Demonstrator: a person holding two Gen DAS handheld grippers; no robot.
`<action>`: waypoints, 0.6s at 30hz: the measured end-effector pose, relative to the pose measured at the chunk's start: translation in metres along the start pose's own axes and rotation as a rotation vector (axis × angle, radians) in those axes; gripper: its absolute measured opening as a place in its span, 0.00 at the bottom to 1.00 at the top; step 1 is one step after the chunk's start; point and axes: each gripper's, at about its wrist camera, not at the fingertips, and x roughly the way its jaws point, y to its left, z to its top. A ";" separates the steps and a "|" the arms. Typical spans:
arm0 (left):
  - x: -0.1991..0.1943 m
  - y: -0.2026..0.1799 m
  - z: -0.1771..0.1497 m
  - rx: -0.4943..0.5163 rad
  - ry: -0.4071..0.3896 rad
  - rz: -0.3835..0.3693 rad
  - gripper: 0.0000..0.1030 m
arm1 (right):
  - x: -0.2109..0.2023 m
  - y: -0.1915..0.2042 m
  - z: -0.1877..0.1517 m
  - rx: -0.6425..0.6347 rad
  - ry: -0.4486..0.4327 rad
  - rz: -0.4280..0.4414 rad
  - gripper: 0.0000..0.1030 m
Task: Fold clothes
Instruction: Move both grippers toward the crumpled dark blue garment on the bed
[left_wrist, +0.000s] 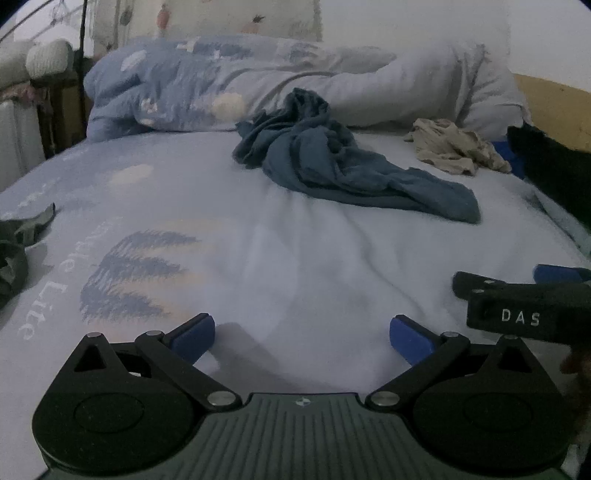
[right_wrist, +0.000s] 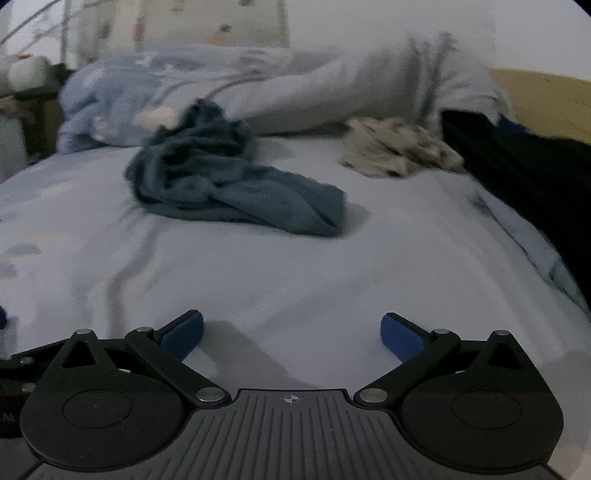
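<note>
A crumpled dark blue garment (left_wrist: 332, 162) lies in a heap on the pale blue bed sheet (left_wrist: 258, 258), far ahead of both grippers; it also shows in the right wrist view (right_wrist: 229, 184). A crumpled beige patterned garment (left_wrist: 450, 146) lies behind it to the right, seen too in the right wrist view (right_wrist: 399, 151). My left gripper (left_wrist: 302, 338) is open and empty, low over the sheet. My right gripper (right_wrist: 291, 334) is open and empty over the sheet (right_wrist: 295, 277); its side shows at the right edge of the left wrist view (left_wrist: 524, 299).
A rolled blue and white duvet (left_wrist: 258, 81) lies across the back of the bed. A dark green garment (left_wrist: 18, 243) sits at the left edge. Black fabric (right_wrist: 524, 177) covers the right edge. A radiator (left_wrist: 14, 144) stands at far left.
</note>
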 end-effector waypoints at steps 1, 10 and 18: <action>-0.002 0.003 0.003 -0.014 0.001 -0.002 1.00 | -0.002 0.003 0.003 -0.017 -0.018 0.020 0.96; -0.020 0.043 0.039 -0.160 -0.046 0.002 1.00 | 0.008 0.044 0.045 -0.308 -0.155 0.107 0.86; -0.013 0.067 0.043 -0.218 -0.007 0.001 1.00 | 0.071 0.065 0.068 -0.491 -0.086 0.065 0.62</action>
